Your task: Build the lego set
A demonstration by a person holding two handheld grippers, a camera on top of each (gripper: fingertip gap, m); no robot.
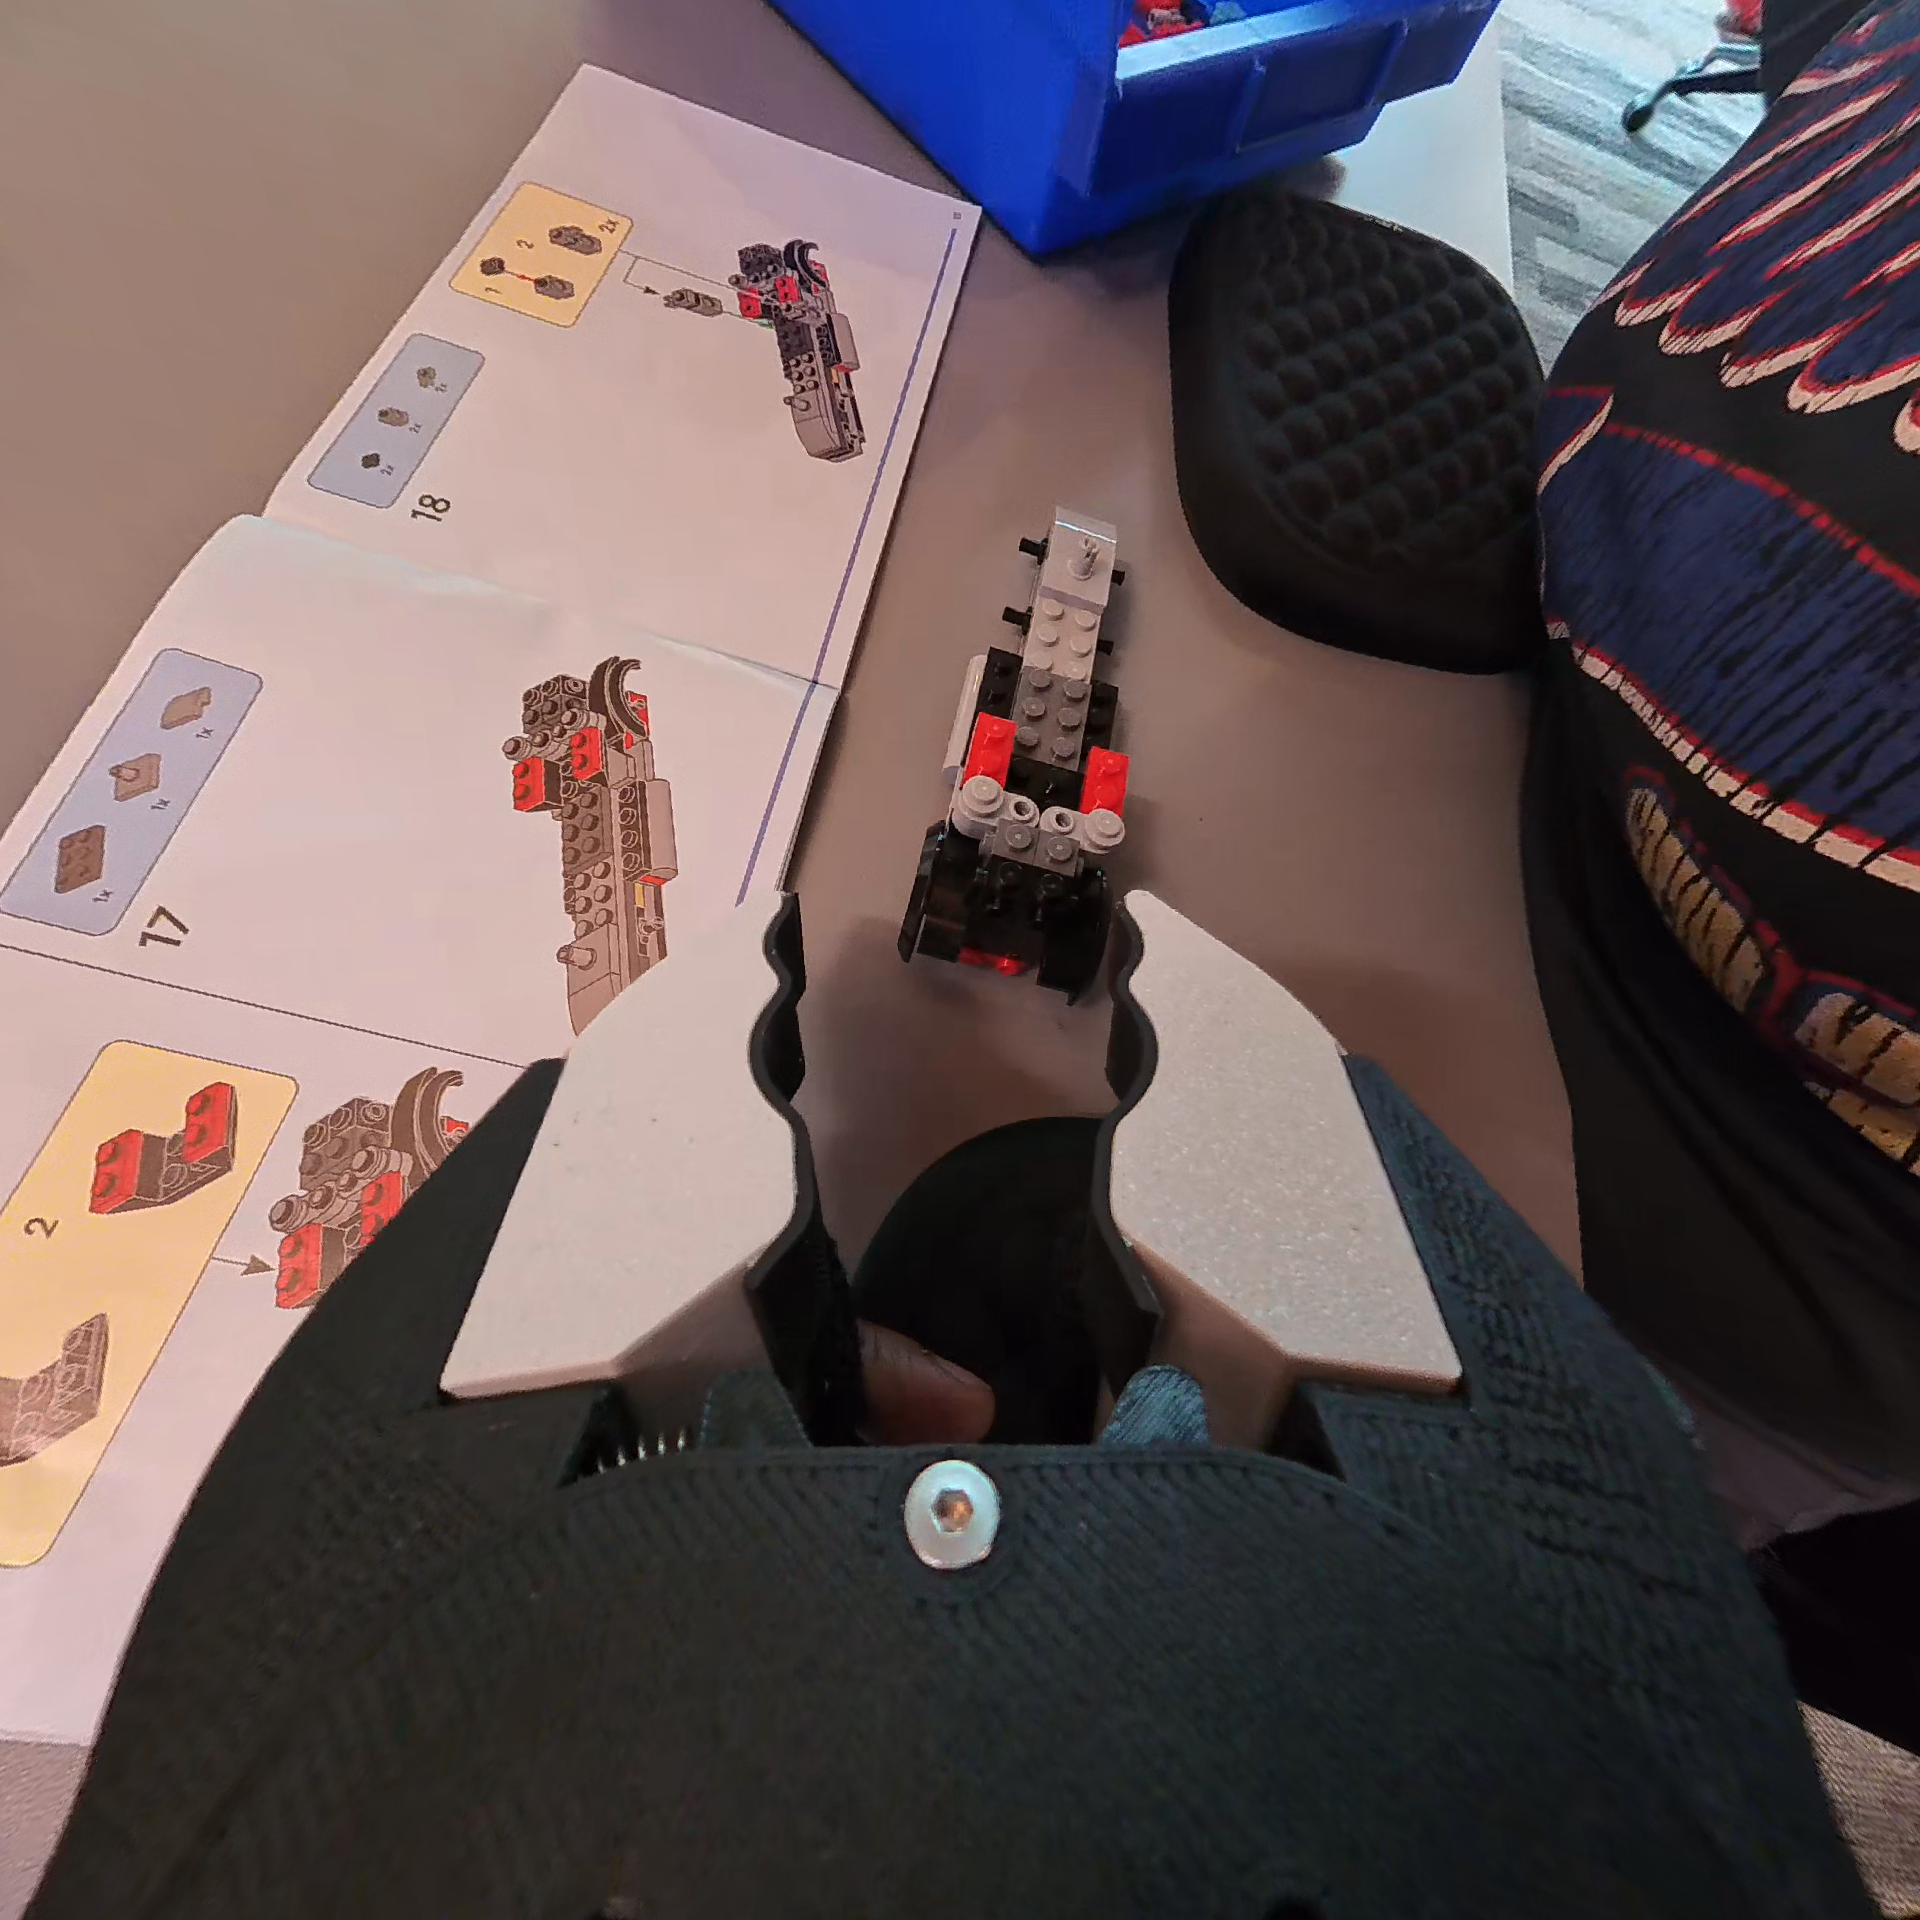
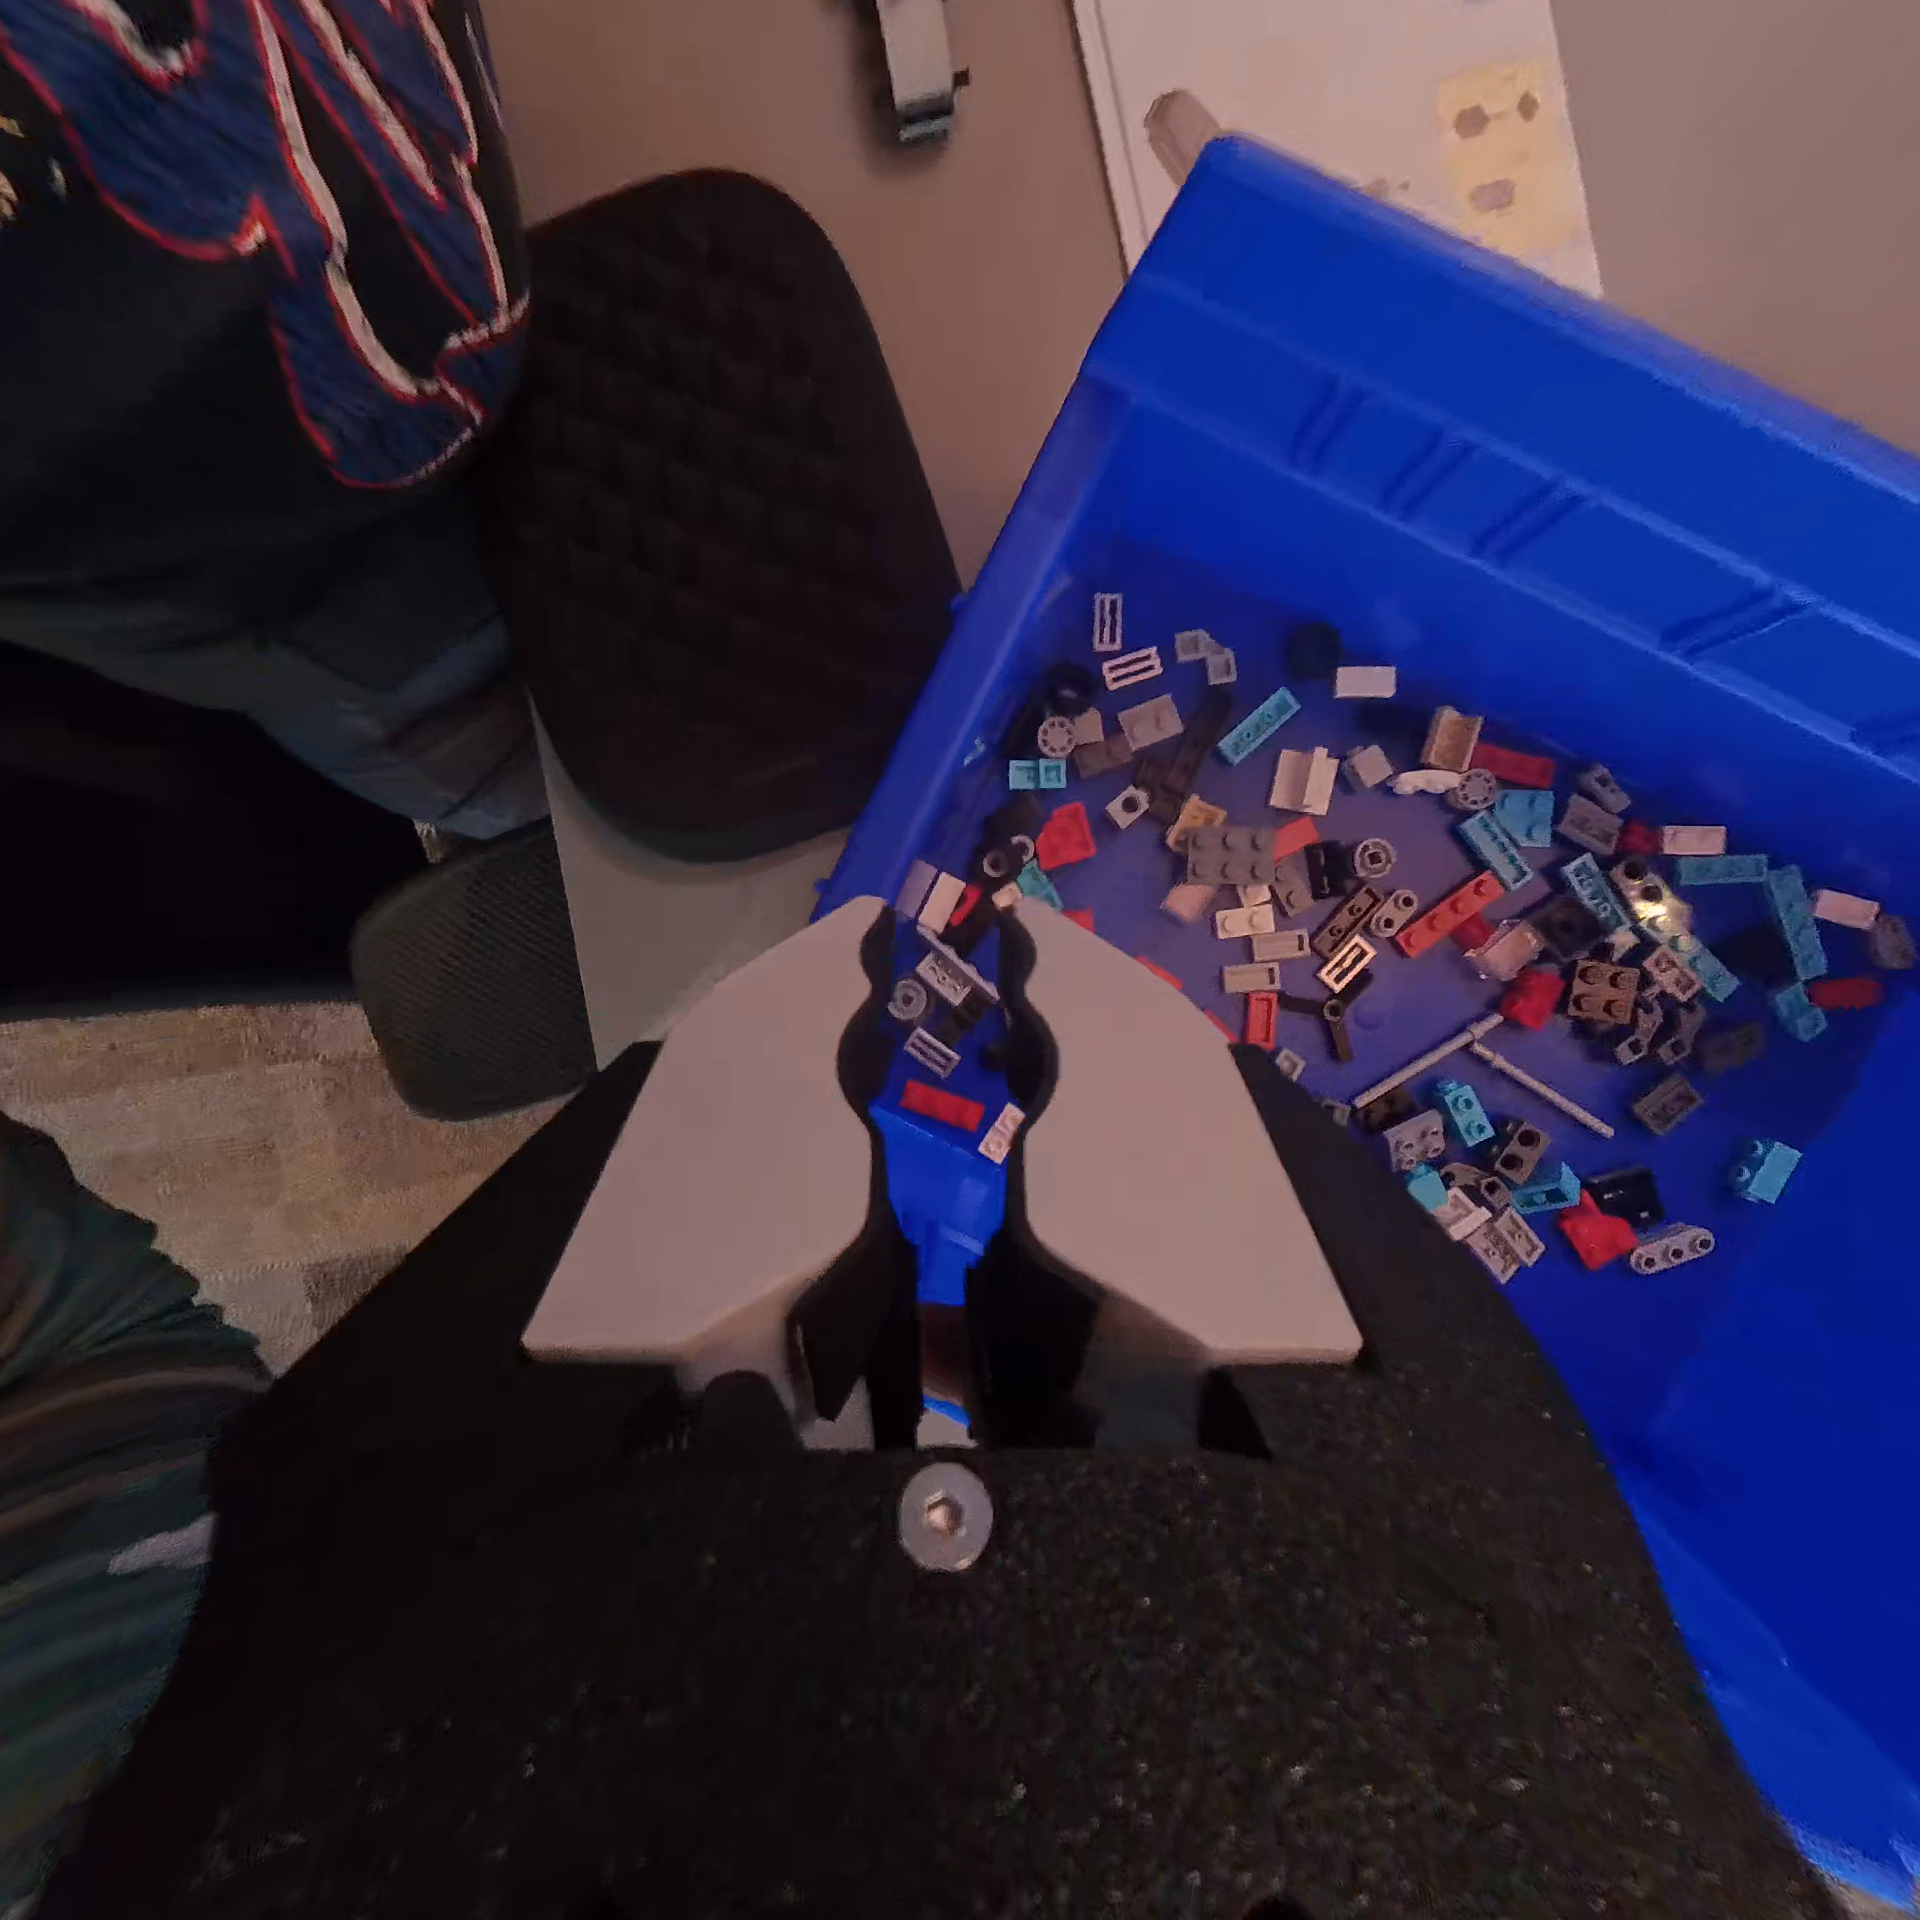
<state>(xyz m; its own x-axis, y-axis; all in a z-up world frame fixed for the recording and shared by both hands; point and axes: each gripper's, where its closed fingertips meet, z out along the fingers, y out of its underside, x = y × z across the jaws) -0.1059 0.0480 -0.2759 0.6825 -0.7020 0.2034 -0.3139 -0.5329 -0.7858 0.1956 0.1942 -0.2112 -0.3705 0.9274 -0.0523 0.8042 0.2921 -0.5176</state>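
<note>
A partly built Lego vehicle [image 1: 1039, 748] in black, grey and red lies on the grey table, pointing away from me. My left gripper [image 1: 958, 920] is open, and its tips flank the near end of the model without closing on it. My right gripper [image 2: 948, 914] hovers over the near left corner of a blue bin [image 2: 1403, 436] that holds several loose Lego pieces [image 2: 1351, 904]. Its jaws stand a narrow gap apart with nothing between them. The open instruction booklet [image 1: 468, 623] lies left of the model.
A black textured pad [image 1: 1351, 416] lies on the table right of the model, also seen in the right wrist view [image 2: 707, 499]. A person in a patterned dark shirt [image 1: 1745, 623] sits at the right edge. The blue bin [image 1: 1143, 94] stands behind the booklet.
</note>
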